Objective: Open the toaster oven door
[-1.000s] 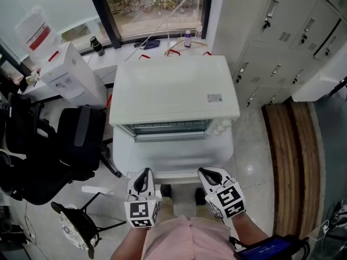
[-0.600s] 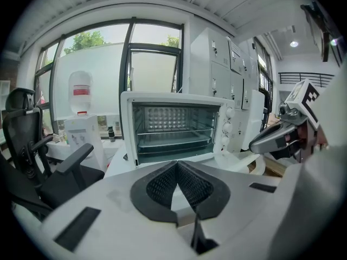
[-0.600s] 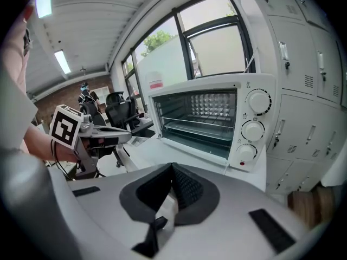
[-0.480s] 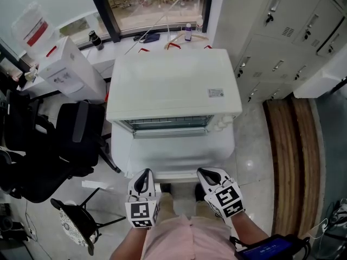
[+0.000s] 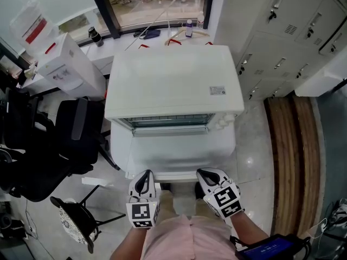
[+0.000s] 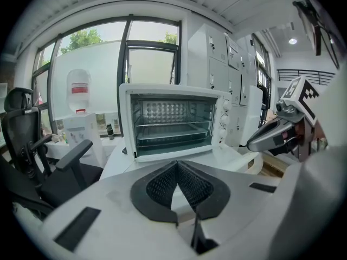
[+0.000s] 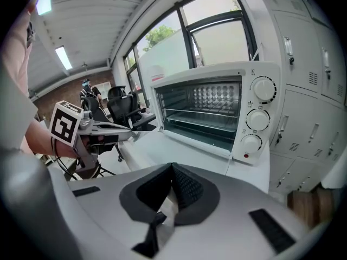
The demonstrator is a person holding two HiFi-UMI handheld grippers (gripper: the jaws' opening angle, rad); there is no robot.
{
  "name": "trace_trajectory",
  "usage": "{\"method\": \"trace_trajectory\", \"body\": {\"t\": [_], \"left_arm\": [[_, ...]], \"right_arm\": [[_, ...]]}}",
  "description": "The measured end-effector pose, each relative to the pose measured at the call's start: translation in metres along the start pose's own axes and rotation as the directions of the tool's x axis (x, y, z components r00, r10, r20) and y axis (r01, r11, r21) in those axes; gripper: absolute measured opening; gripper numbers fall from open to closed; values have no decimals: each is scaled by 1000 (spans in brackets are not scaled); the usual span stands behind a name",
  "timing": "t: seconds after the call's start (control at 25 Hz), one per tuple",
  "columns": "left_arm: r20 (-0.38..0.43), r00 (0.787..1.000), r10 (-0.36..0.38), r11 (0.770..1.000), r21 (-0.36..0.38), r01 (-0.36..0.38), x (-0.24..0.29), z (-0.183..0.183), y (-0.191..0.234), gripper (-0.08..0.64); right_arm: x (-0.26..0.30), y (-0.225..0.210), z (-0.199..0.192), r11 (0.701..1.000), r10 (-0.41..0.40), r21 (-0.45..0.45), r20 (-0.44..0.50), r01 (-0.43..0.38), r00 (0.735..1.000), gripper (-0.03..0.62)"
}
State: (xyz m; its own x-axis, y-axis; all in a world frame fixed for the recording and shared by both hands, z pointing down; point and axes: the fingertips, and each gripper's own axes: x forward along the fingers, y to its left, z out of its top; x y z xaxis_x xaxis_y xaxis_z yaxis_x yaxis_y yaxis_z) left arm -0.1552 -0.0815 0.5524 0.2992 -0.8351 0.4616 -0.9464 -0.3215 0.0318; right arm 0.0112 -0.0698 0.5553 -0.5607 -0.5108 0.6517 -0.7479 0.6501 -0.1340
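Two grippers barely moved: left gripper (image 5: 144, 176) and right gripper (image 5: 209, 175) stay low at the counter (image 5: 162, 157) edge, jaws closed, empty. Oven (image 5: 173, 85) sits ahead on it, untouched; we judge the reach hasn't begun.

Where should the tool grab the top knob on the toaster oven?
Pinch the top knob by its round rim, coming straight from the front. It sticks out of the front panel of the toaster oven, so its sides are free.
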Motion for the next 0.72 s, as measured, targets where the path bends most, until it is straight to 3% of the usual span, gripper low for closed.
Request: {"method": "trace_trajectory", "body": {"t": [0.72], "left_arm": [[-50,998,-38,999,-13,37,5,-35,-7,12]], "right_arm": [[14,1,-26,1000,9,9,-32,-8,999,0]]}}
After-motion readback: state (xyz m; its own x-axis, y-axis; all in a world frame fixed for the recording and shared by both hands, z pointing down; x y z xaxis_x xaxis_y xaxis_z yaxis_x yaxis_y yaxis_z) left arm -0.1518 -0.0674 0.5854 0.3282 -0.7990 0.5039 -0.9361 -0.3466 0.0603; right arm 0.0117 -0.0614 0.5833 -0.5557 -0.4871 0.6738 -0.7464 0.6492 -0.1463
